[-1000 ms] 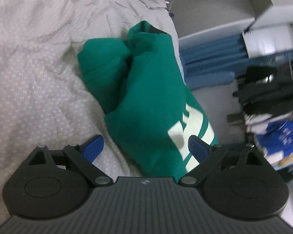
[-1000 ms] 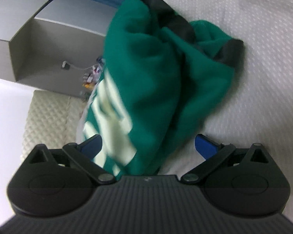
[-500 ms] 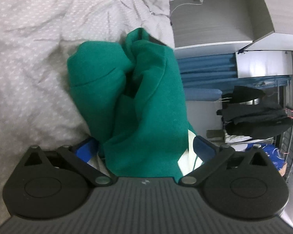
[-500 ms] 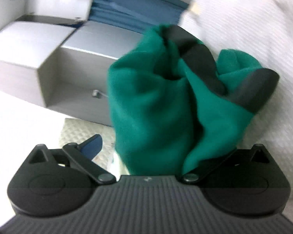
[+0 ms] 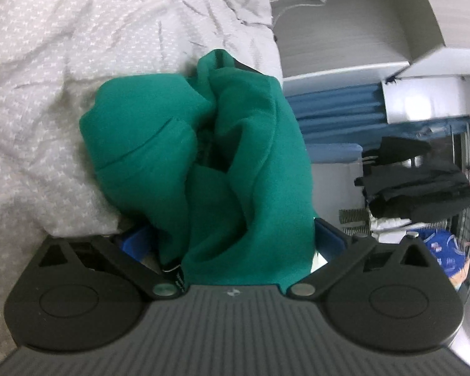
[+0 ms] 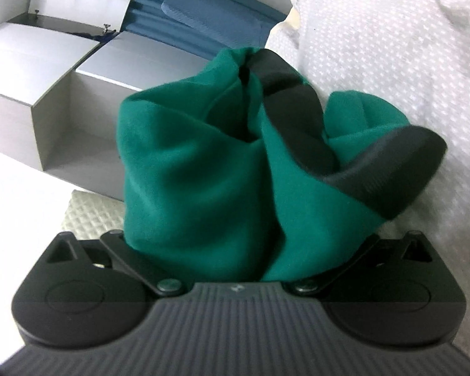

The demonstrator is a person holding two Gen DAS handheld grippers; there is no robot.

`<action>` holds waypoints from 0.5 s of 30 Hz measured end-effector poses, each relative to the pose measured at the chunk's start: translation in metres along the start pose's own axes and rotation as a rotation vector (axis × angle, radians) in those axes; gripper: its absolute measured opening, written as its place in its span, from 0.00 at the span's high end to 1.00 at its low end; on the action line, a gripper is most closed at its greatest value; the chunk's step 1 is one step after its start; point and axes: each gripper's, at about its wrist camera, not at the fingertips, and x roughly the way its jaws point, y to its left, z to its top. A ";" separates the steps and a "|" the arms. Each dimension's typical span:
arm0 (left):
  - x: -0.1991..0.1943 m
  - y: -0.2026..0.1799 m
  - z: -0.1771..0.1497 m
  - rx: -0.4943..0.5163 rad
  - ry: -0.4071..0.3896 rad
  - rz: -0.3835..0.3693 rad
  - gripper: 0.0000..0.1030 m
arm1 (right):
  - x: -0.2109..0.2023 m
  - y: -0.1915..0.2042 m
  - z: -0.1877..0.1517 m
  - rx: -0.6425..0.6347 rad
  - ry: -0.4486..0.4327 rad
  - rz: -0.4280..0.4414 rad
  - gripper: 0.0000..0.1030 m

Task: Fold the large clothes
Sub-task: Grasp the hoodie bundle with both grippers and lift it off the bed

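Observation:
A crumpled green sweatshirt (image 5: 250, 156) lies bunched at the edge of a bed with a pale dotted sheet (image 5: 62, 47). My left gripper (image 5: 230, 238) is pushed into the bundle. Its blue fingertips (image 5: 327, 238) stand wide apart with green cloth filling the gap, so it is open. In the right wrist view the same sweatshirt (image 6: 188, 172) shows black ribbed cuffs (image 6: 391, 169). My right gripper (image 6: 244, 241) also stands wide. The cloth is heaped between its fingers and hides both tips.
Beyond the bed edge are a grey cabinet (image 5: 344, 31), blue drapery (image 5: 335, 112) and a rack of dark clothes (image 5: 416, 181). The right wrist view shows white open-topped boxes (image 6: 47, 78), a blue cushion (image 6: 203, 9) and a quilted white mat (image 6: 91, 213).
Both grippers have closed in on the sweatshirt. The cloth now fills the gaps between their fingers. The white lettering has gone out of sight, and the right gripper's blue tips are now covered.

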 end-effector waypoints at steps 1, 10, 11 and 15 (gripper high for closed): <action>0.003 0.001 0.001 -0.021 -0.006 0.005 0.00 | 0.003 0.001 0.002 -0.001 -0.004 0.000 0.00; 0.022 -0.015 0.006 0.048 -0.028 0.103 0.07 | 0.019 0.012 0.005 -0.077 -0.011 -0.067 0.13; 0.023 -0.018 0.007 0.072 -0.030 0.116 0.15 | 0.018 0.014 0.004 -0.113 -0.016 -0.081 0.30; 0.016 -0.018 0.007 0.130 -0.049 0.110 0.33 | 0.016 0.028 0.002 -0.223 -0.024 -0.078 0.44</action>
